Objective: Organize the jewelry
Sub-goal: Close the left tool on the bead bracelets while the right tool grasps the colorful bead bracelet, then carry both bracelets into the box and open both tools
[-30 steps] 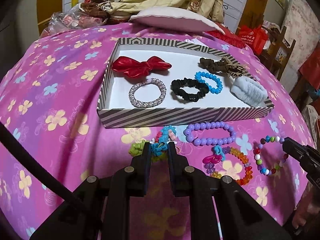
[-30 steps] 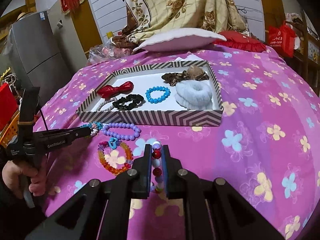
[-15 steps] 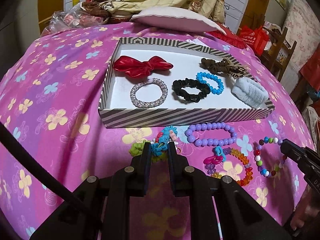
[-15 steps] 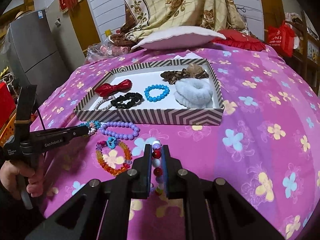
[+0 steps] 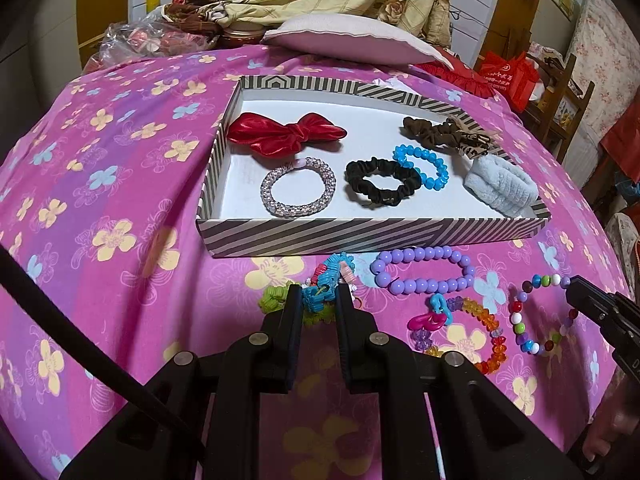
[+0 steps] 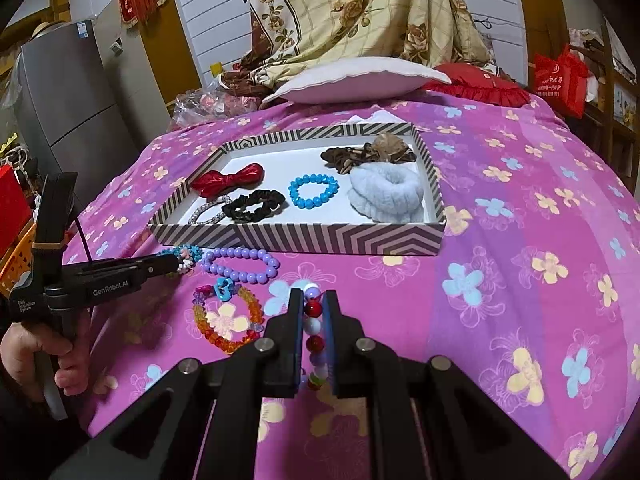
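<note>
A striped box [image 5: 360, 232] [image 6: 304, 238] on the pink bedspread holds a red bow [image 5: 286, 132], a silver bracelet [image 5: 298, 186], a black scrunchie [image 5: 382, 182], a blue bead bracelet [image 5: 422, 164], a brown scrunchie [image 5: 444, 134] and a pale blue scrunchie [image 5: 502, 188]. My left gripper [image 5: 317, 294] is shut on a blue, pink and green coil band [image 5: 326, 280] just before the box. My right gripper [image 6: 312, 300] is shut on a multicoloured bead bracelet [image 6: 313, 320] [image 5: 532, 316]. A purple bead bracelet [image 5: 422, 270] and an orange bead bracelet [image 5: 460, 330] lie between them.
A white pillow [image 6: 356, 80], a red cushion [image 6: 480, 86] and a floral quilt [image 6: 360, 12] lie behind the box. A grey fridge [image 6: 64, 112] stands at the left of the bed. A wooden chair [image 5: 560, 92] with a red bag stands at the right.
Both grippers have lifted slightly with their items held. The views have drifted a little; nothing was let go.
</note>
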